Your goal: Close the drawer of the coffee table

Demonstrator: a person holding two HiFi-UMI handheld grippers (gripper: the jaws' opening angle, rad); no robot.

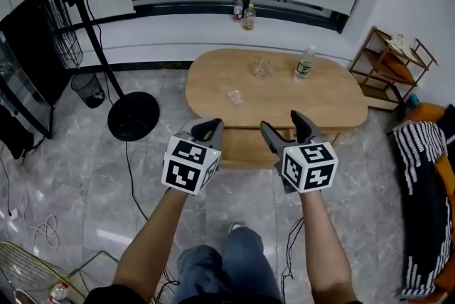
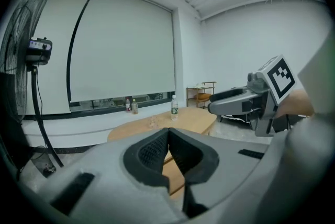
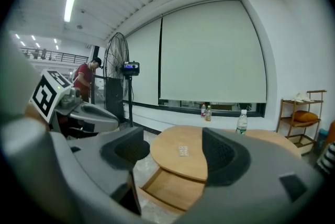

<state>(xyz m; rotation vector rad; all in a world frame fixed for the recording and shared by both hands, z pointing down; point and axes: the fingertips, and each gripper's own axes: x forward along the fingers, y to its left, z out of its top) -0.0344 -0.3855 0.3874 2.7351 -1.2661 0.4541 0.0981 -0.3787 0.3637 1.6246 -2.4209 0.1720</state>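
Note:
An oval wooden coffee table (image 1: 320, 100) stands ahead of me, with its drawer (image 1: 242, 148) pulled out toward me under the near edge. In the right gripper view the open drawer (image 3: 175, 189) shows below the tabletop (image 3: 172, 165). My left gripper (image 1: 210, 126) hovers before the drawer's left part, its jaws shut with nothing between them (image 2: 168, 134). My right gripper (image 1: 282, 123) hangs beside it in front of the drawer's right part, jaws open and empty (image 3: 178, 152). Neither gripper touches the drawer.
On the tabletop lie a water bottle (image 1: 304, 62), a blister pack (image 1: 234, 96) and a small clear item (image 1: 261, 69). A fan on a round base (image 1: 131, 114) stands at left, a wooden rack (image 1: 391, 61) at right. A person (image 3: 84, 79) stands far off.

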